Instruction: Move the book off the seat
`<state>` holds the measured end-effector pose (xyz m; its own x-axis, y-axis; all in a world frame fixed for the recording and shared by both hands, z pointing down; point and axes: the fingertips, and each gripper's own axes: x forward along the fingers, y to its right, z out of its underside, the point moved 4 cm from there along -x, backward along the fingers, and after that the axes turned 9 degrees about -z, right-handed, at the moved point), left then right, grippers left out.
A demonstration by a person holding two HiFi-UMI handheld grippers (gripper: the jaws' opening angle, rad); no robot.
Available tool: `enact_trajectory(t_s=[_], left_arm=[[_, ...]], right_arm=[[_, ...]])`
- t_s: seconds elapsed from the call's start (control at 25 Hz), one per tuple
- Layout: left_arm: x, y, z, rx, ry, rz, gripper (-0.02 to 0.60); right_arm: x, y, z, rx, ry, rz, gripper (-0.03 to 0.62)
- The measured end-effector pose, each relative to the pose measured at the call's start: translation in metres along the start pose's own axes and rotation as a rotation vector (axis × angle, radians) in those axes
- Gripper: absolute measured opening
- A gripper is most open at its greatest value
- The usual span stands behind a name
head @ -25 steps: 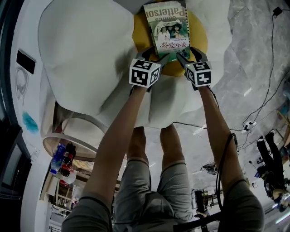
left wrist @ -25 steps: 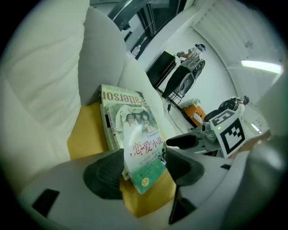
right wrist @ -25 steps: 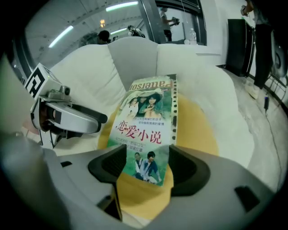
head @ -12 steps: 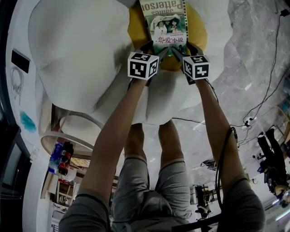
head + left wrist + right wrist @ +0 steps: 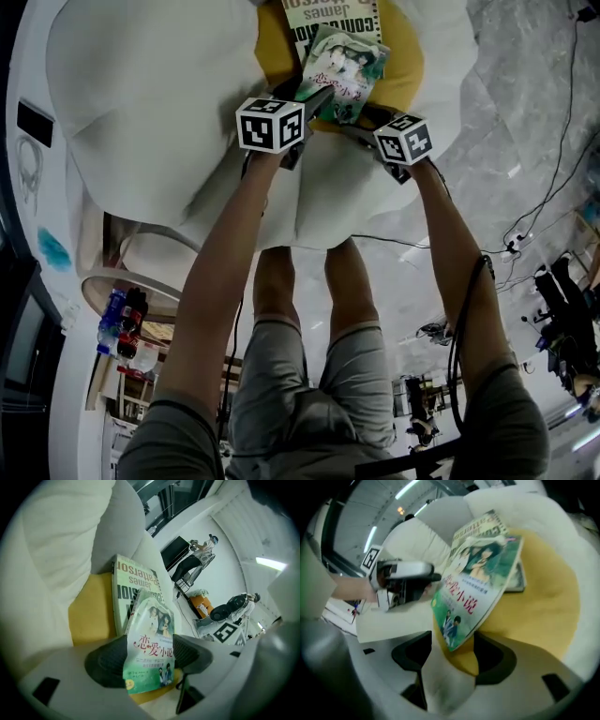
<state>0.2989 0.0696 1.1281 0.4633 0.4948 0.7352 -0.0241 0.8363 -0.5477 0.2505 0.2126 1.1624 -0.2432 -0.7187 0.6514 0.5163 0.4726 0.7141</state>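
A green paperback (image 5: 342,70) is tipped up at an angle over a white James Patterson book (image 5: 323,19), which lies flat on the yellow seat cushion (image 5: 272,47). My left gripper (image 5: 314,98) is shut on the paperback's near edge. In the left gripper view the paperback (image 5: 150,648) stands between the pads of that gripper (image 5: 147,656). My right gripper (image 5: 356,127) is just right of the paperback and open. In the right gripper view the paperback's lower corner (image 5: 454,637) hangs over the wide gap of the right gripper (image 5: 452,656), and no pad touches it.
The white armchair (image 5: 150,103) rises round the cushion on the left and behind. A round side table (image 5: 122,281) with bottles stands at the lower left. Cables (image 5: 534,225) cross the marble floor on the right. My own legs are below the seat's front edge.
The green paperback lay flat and square on the lower book. Now its near edge is raised and it is turned askew. Both grippers have shifted left in the head view.
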Motion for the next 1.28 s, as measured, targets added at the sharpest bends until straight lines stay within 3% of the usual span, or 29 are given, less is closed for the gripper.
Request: enact_trajectory(t_s=[0.08, 0.28, 0.56, 0.68, 0.84, 0.96, 1.04, 1.16, 1.28], left_arm=[[-0.001, -0.001, 0.005, -0.001, -0.023, 0.002, 0.301], [0.000, -0.001, 0.004, -0.070, -0.041, 0.031, 0.301], [-0.002, -0.004, 0.002, -0.115, -0.032, 0.064, 0.301], [-0.003, -0.002, 0.003, -0.123, -0.028, 0.074, 0.301], [-0.006, -0.008, 0.004, -0.145, -0.042, 0.072, 0.301], [-0.007, -0.008, 0.008, -0.148, -0.064, 0.076, 0.303], [-0.005, -0.006, 0.011, -0.149, -0.078, 0.077, 0.308], [-0.004, -0.004, 0.009, -0.118, -0.074, 0.071, 0.307], [-0.003, -0.002, 0.015, -0.088, -0.082, 0.047, 0.308]], right_arm=[[0.011, -0.008, 0.018, -0.017, -0.019, -0.012, 0.288], [0.008, 0.006, 0.014, 0.176, 0.217, 0.005, 0.288], [-0.004, 0.002, -0.006, 0.220, 0.353, -0.171, 0.288], [-0.014, -0.007, -0.009, 0.199, 0.415, -0.200, 0.288], [-0.018, -0.014, -0.021, 0.108, 0.426, -0.141, 0.287], [-0.029, -0.015, -0.045, 0.004, 0.469, -0.044, 0.288], [-0.028, 0.000, -0.057, 0.044, 0.476, 0.015, 0.288], [-0.007, 0.030, -0.054, 0.217, 0.384, 0.057, 0.288], [-0.001, 0.032, -0.049, 0.210, 0.341, 0.024, 0.287]])
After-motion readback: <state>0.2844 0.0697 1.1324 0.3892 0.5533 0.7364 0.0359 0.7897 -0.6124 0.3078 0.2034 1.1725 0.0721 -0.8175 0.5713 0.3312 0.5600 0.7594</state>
